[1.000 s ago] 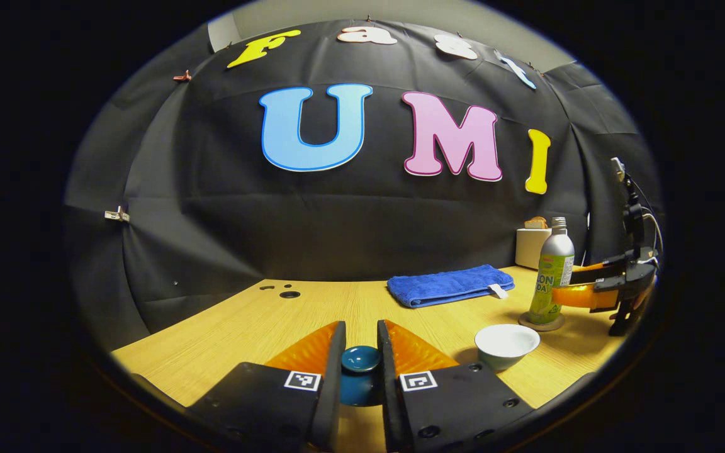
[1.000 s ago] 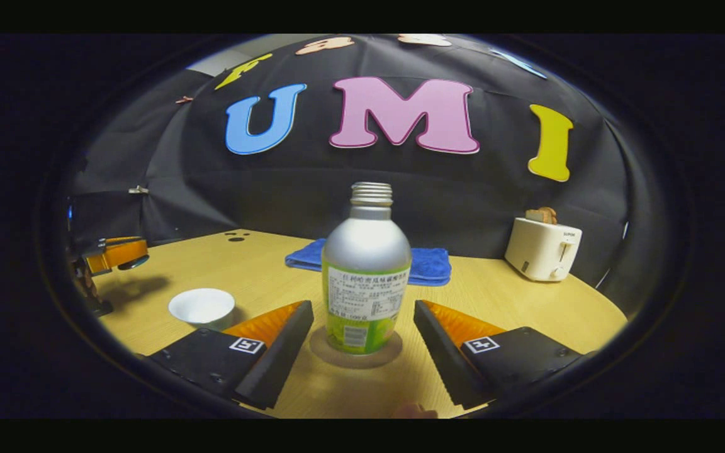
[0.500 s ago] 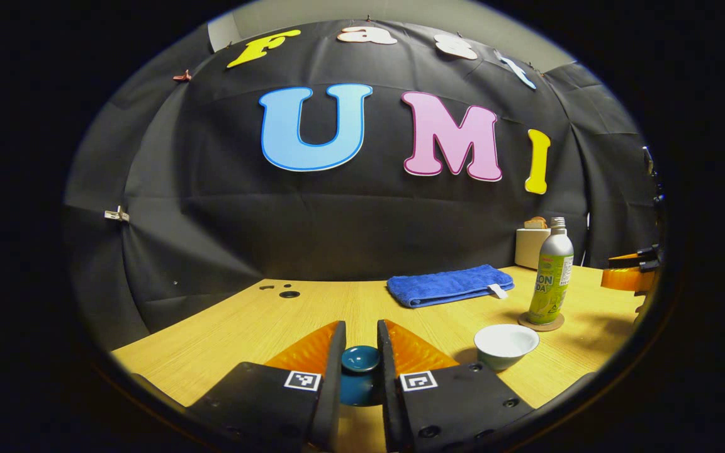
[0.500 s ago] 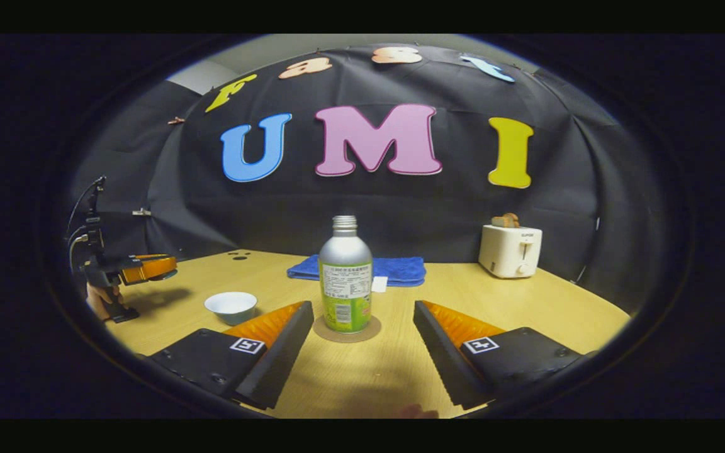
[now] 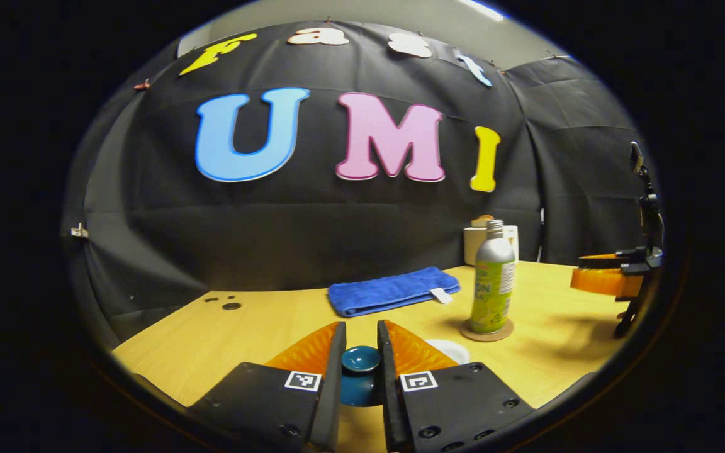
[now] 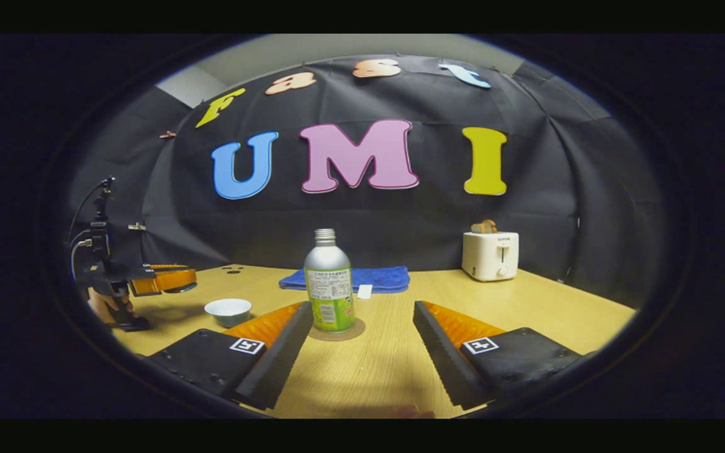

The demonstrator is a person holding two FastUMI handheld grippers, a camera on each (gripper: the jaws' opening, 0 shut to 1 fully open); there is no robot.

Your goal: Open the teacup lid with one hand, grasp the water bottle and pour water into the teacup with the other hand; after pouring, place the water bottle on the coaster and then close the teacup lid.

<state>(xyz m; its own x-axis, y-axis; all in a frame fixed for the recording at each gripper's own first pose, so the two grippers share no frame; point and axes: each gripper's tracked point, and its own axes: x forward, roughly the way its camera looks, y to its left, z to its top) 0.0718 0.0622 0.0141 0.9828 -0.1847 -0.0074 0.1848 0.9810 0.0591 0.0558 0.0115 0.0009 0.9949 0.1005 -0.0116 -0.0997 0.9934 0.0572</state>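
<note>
My left gripper [image 5: 360, 352] is shut on the knob of the teal teacup lid [image 5: 360, 360] and holds it above the table. The white teacup [image 5: 447, 348] peeks out behind its right finger, uncovered [image 6: 228, 311]. A silver and green water bottle [image 5: 493, 283] stands upright without a cap on a round coaster [image 5: 487, 330]. My right gripper [image 6: 361, 314] is open, drawn back from the bottle [image 6: 329, 283], which stands just past its left fingertip on the coaster [image 6: 337, 331]. In the right gripper view the left gripper [image 6: 162, 279] hovers left of the cup.
A folded blue towel [image 5: 394, 290] lies at the back of the wooden table [image 6: 526, 308]. A white toaster [image 6: 489, 255] stands at the back right. A hand [image 6: 106, 305] holds the left gripper. The right gripper [image 5: 608, 280] hangs beside the bottle.
The right gripper has pulled back from the bottle, which stays on the coaster. The left gripper, still holding the lid, has shifted so the cup now sits partly behind its right finger.
</note>
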